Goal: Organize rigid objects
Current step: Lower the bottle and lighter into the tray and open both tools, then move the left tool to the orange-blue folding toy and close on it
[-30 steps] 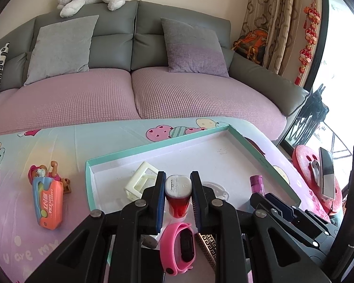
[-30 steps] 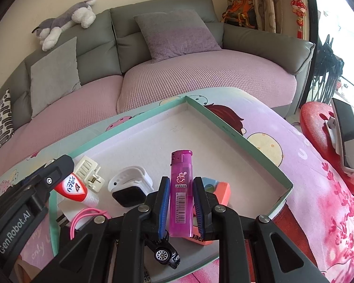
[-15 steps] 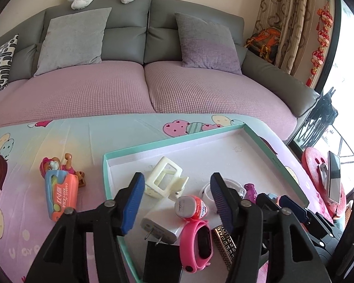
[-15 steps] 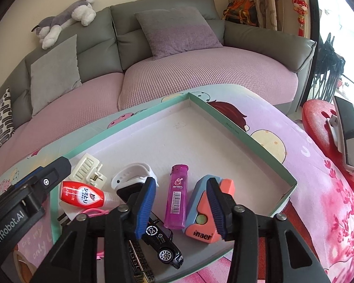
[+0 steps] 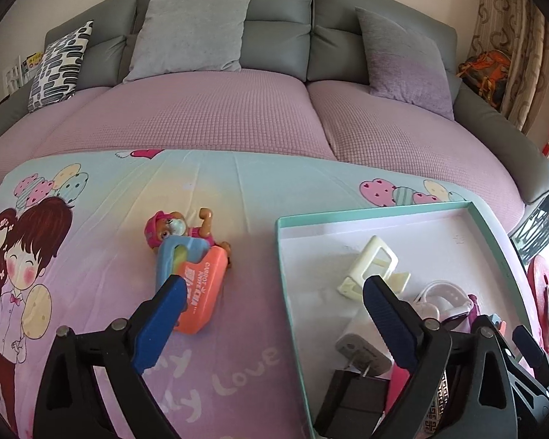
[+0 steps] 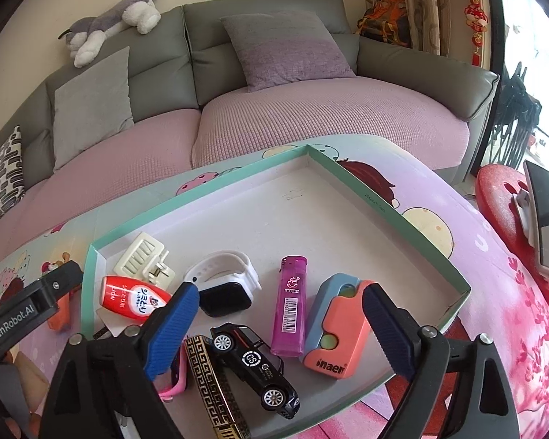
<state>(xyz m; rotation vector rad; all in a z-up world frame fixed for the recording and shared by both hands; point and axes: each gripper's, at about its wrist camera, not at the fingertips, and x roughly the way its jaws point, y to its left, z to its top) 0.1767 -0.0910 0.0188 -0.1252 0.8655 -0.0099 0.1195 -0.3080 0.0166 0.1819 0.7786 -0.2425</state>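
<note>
Sofa (image 6: 311, 117), grey with pink seat cover, behind cartoon-print tablecloth (image 5: 91, 329).

Teal-rimmed tray (image 6: 391, 212) on the cloth, holding most of the rigid objects, crowded at the near end, far end bare.

Left gripper (image 5: 271, 303): jaws wide apart, nothing held, straddling the tray's left rim, left finger over the cloth, right finger over the tray. Right gripper (image 6: 282, 303): jaws wide apart, nothing held, hovering above the tray's near end.

Step in hand, judged: between picks, collecting stray items into the tray. Still outside on the cloth: orange-blue carrot knife toy (image 5: 197, 285), touching pup figurine (image 5: 172, 228) just behind it. Next move likely for the left gripper: swing left, centre fingers across the knife toy's narrow width, close, lift over the rim, set down in the bare far part. Figurine touching, so may get dragged along.

Count in tray, right view:
- 1 orange-blue knife toy (image 6: 336, 325)
- 1 white smartwatch (image 6: 227, 281)
- 1 black toy car (image 6: 256, 366)
- 1 purple lighter (image 6: 291, 305), lying flat between watch and knife toy
- 1 red bottle (image 6: 131, 298), on its side
- 1 cream clip (image 6: 139, 258)
- 1 black-gold patterned bar (image 6: 212, 384)
- 1 pink band (image 6: 175, 384), mostly hidden
- 1 white plug adapter (image 5: 362, 353), left view
- 1 black block (image 5: 351, 391), kind unclear

Outside: 1 knife toy, 1 figurine. Knife toys total: 2.
</note>
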